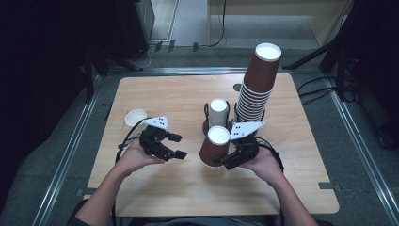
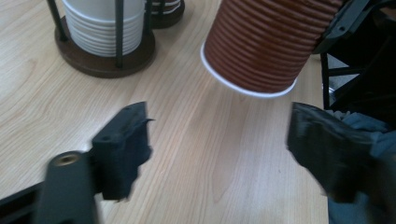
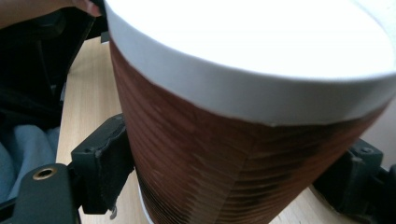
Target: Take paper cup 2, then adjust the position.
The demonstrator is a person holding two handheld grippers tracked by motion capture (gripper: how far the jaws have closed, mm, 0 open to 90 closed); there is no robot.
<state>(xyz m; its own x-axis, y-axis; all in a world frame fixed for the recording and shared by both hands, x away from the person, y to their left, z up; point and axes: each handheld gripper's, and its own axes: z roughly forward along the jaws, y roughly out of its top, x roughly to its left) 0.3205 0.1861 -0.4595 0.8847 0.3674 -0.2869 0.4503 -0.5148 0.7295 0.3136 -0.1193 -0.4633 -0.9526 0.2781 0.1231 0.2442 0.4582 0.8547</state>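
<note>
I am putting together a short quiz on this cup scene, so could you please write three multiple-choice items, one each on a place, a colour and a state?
1. Where does the small white cup stand?
A. At the table's left side, beyond the left gripper
B. On top of the tall stack
C. Inside the holder

2. What colour is the ribbed wall of the cup held by the right gripper?
A. Green
B. Brown
C. Blue

3. How do the left gripper's fingers stand?
A. Shut on a white cup
B. Shut on the holder
C. Apart, with nothing between them

Answers:
1 A, in the high view it stands alone on the table by that gripper.
2 B, the brown cup shows brown ribs in all three views.
3 C, the left gripper view shows bare wood between its fingers.
</note>
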